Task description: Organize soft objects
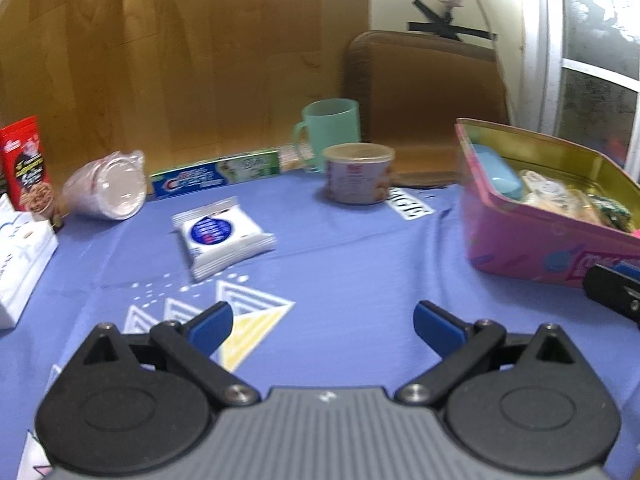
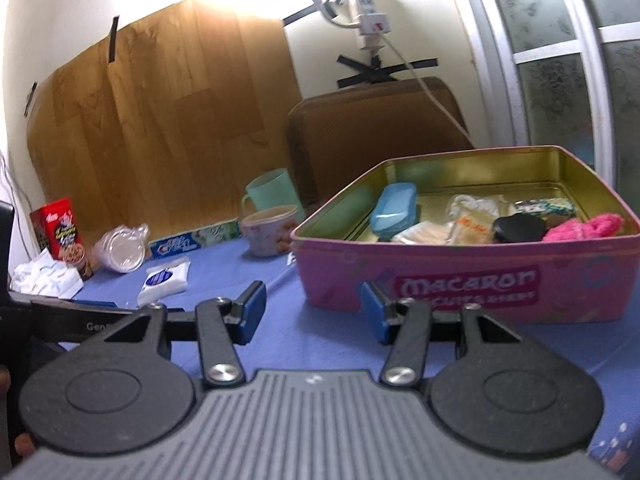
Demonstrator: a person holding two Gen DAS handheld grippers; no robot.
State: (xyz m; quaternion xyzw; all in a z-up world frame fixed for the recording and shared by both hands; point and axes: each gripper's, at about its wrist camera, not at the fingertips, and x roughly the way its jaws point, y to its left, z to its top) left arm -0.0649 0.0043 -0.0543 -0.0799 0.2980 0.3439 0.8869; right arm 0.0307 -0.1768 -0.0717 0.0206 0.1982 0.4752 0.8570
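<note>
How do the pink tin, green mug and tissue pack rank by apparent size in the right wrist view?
1. pink tin, clearly largest, though it is also nearest the camera.
2. green mug and tissue pack: they look about alike, so I won't rank them.

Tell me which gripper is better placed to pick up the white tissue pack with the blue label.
Probably the left gripper: its jaws are wide open and empty, and the white tissue pack lies just ahead. The right gripper faces the pink tin.
</note>
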